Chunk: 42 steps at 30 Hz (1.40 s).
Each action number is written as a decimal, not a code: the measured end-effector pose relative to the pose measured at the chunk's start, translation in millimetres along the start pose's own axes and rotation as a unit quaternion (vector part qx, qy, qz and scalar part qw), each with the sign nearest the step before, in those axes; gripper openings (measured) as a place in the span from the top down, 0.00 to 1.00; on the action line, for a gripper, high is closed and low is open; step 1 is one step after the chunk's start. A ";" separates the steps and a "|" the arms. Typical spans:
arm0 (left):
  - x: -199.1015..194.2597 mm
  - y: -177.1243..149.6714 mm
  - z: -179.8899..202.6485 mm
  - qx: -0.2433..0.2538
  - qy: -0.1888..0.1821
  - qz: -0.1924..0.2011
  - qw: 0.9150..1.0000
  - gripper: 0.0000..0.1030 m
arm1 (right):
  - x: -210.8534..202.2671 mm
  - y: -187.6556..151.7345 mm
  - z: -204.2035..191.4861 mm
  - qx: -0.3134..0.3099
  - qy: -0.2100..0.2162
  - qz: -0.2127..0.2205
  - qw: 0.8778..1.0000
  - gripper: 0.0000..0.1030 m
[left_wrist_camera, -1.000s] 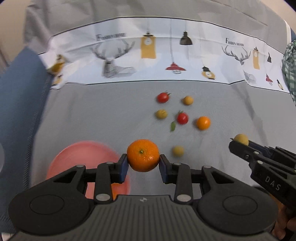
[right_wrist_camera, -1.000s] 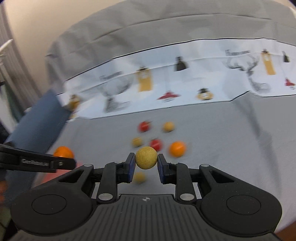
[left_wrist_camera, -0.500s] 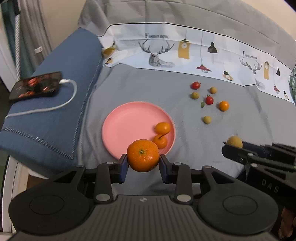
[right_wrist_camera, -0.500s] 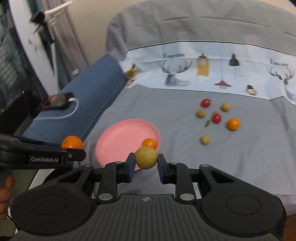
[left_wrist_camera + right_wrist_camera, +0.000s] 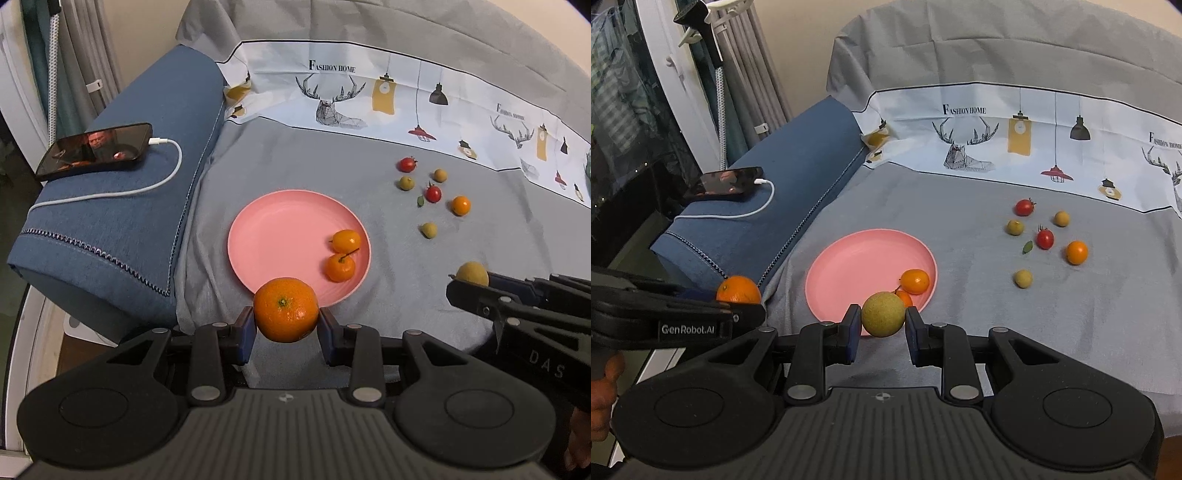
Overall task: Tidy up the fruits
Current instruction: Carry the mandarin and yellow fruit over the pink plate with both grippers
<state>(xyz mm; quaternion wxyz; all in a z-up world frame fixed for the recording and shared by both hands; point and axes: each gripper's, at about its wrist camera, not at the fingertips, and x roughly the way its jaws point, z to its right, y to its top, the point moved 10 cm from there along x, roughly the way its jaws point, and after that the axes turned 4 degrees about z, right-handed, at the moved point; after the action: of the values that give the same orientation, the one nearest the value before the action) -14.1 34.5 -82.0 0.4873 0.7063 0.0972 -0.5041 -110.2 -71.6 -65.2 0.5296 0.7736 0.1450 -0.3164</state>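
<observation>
Clamping an orange [image 5: 286, 309] between its blue pads, the left gripper [image 5: 286, 330] hangs over the near rim of the pink plate [image 5: 280, 236], jaws partly apart and pressed to the fruit's sides. Over on the right, the right gripper [image 5: 882, 328] pinches a round yellow-green fruit [image 5: 883, 314], jaws drawn in tight on it, poised above the plate's near edge too. Two small oranges [image 5: 340, 254] sit touching each other on the plate's right side, one with a thin stem sticking up. The plate lies toward the left side of the grey cloth [image 5: 406, 288], close to its left edge. Well out to the right, loose fruit is scattered on the cloth: two red tomatoes [image 5: 433, 192], a small orange [image 5: 461, 205], three little yellow-green fruits [image 5: 429, 230] and a green leaf [image 5: 420, 200] beside one tomato. Past the cloth's left edge, a phone [image 5: 95, 150] rests on the blue cushion [image 5: 122, 221], its white cable [image 5: 147, 184] plugged in and looping across the fabric.
</observation>
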 end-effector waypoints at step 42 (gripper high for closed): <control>198.4 43.3 -28.2 0.036 0.037 -0.112 0.992 0.60 | 191.2 15.5 16.1 -0.086 -0.011 -0.073 0.994 0.74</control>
<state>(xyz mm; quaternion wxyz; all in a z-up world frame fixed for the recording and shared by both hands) 124.3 -35.5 -216.0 0.3983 0.7265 0.1754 -0.5318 38.0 -113.6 -180.6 0.5714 0.7089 0.2218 -0.3489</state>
